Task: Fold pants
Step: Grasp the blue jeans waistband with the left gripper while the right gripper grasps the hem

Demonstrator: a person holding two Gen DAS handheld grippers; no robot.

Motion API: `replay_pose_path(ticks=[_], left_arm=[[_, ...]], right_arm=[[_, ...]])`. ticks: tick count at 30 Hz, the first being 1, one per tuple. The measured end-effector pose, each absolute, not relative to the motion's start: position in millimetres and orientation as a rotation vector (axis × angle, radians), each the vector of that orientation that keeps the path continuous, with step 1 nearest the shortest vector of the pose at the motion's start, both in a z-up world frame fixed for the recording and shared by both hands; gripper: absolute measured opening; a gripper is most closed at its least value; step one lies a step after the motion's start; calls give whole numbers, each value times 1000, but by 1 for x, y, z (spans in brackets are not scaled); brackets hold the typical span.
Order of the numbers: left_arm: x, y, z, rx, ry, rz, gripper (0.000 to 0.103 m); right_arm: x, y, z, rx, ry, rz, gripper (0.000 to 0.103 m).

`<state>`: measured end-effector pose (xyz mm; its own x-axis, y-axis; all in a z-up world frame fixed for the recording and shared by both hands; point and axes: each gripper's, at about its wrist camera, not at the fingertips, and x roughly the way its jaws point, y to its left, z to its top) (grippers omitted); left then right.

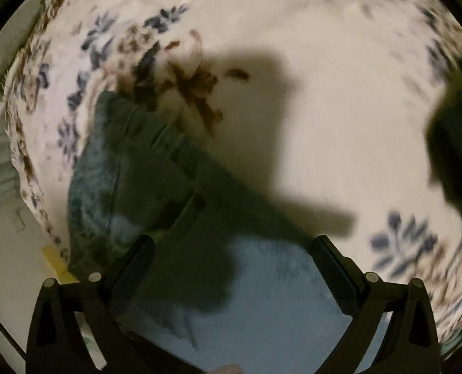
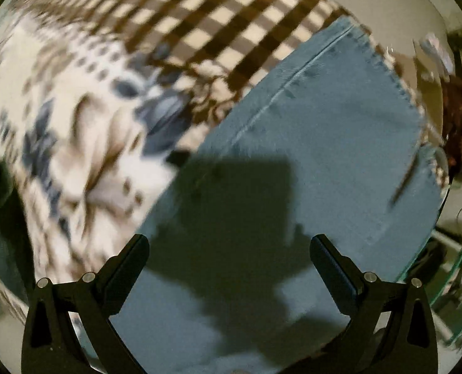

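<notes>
left gripper spread wide, empty, above blue pants at lower centre of frame; right gripper likewise open over the denim; floral bedspread beneath, checked fabric at top, dark blurred shape at right edge

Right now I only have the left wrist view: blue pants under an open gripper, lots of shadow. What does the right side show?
Observer: The right gripper is open too, over flat denim, gripping nothing.
Operator: Any edge of the pants near it?
Observer: Yes, a stitched hem runs along the far right of the cloth.
Operator: What lies beyond that?
Observer: A brown and cream checked cover, meeting the floral bedspread.
</notes>
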<state>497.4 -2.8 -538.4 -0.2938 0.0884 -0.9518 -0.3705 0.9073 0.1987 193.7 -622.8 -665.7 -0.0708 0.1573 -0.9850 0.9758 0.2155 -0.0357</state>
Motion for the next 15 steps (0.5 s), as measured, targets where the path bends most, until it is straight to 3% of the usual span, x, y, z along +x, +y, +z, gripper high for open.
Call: replay_pose_path(ticks=[2, 5, 7, 9, 10, 11, 12, 15], left_arm=[[499, 0, -544, -205, 1811, 475, 102], [494, 3, -536, -209, 1753, 475, 71], [488, 6, -526, -236, 1719, 442, 49], [481, 9, -515, -254, 1686, 413, 39], [475, 9, -507, -256, 1667, 398, 32], [469, 10, -500, -253, 1653, 386, 30], [462, 11, -488, -251, 1629, 374, 24], [441, 19, -459, -287, 1576, 347, 20]], right_arm=[[198, -630, -683, 1167, 1458, -1022, 103], [200, -632, -703, 1217, 1444, -1033, 99], [202, -631, -708, 1217, 1425, -1028, 87], [203, -629, -706, 1212, 1398, -1009, 57], [204, -628, -703, 1212, 1381, -997, 48], [205, -627, -701, 1213, 1372, -987, 27], [207, -623, -696, 1214, 1358, -979, 18], [211, -616, -683, 1211, 1324, -967, 12]])
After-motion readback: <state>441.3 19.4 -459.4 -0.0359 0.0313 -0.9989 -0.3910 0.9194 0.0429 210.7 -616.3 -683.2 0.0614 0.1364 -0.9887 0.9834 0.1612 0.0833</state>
